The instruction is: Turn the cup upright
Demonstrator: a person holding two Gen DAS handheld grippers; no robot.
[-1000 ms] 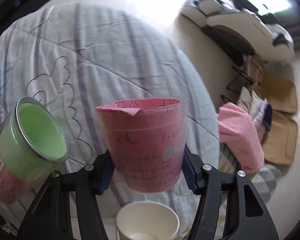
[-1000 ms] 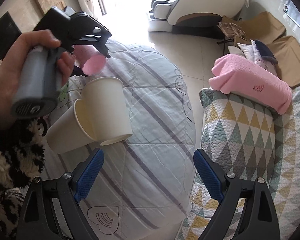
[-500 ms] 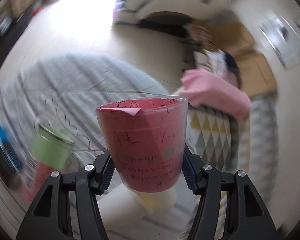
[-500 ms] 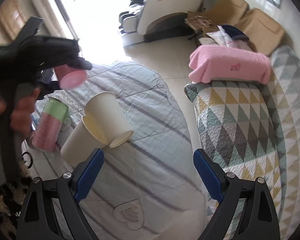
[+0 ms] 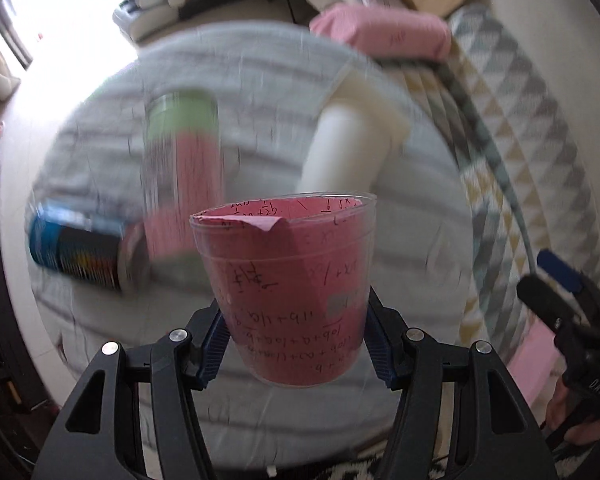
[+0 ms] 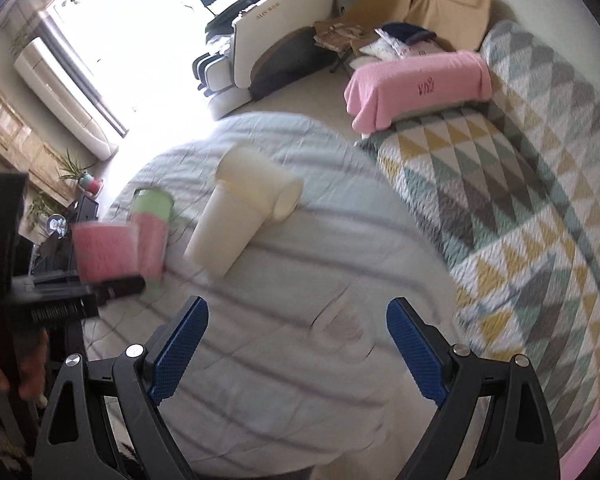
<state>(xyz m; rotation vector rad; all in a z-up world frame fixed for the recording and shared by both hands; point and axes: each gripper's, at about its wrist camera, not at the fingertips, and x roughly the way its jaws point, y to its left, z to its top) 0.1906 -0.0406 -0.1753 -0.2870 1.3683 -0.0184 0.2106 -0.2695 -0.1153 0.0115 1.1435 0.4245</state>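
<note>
My left gripper is shut on a clear plastic cup lined with pink written-on paper, gripped near its base with the open mouth pointing away from the camera, above the striped grey quilt. The cup also shows at the left of the right wrist view, held by the left gripper. My right gripper is open and empty above the quilt.
Two cream paper cups lie on their sides on the quilt, one mouth against the other. A green-and-pink can and a blue-black can lie to the left. A triangle-patterned sofa cover with a pink pillow is on the right.
The left gripper has swung with the pink cup, so its view turned from across the room to looking down on the quilt and lying cups. The right gripper stayed open and shifted slightly.
</note>
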